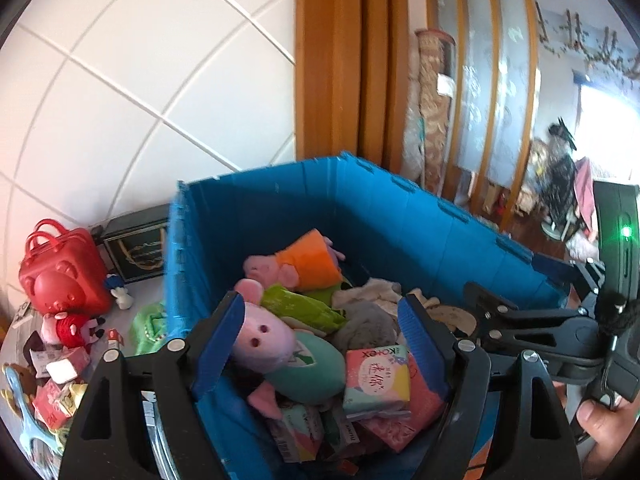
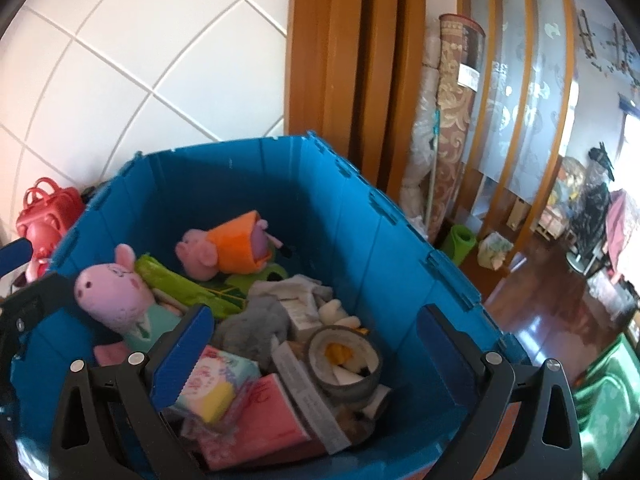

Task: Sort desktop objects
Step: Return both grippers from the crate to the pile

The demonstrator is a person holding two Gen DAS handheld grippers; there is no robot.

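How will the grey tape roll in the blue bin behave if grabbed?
The grey ring-shaped tape roll looks stiff, so it probably won't crush. It lies tilted on loose packets in the blue plastic bin, so a nudge may slide it. Set on edge, it could roll.

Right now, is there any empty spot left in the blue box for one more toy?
Yes. In the blue box, the far corner behind the orange-dressed pig plush looks bare, and so does the strip along the right wall beside the tape roll. The near left side is packed with plush toys and tissue packs.
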